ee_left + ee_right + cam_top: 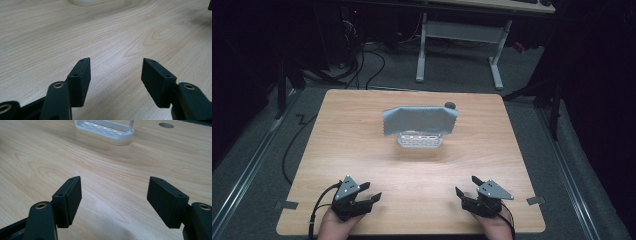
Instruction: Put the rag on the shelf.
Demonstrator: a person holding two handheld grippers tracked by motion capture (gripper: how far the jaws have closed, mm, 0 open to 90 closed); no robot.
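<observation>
Both tools, the left tool and the right tool, sit wide apart and empty at the near table edge (the grey cloth hangs far off on its white rack), so reach slowly for its corners.

Grey cloth draped over white rack — hand-held grippers well apart.

Dim room: grey carpet floor, white-legged desk behind wooden table.
</observation>
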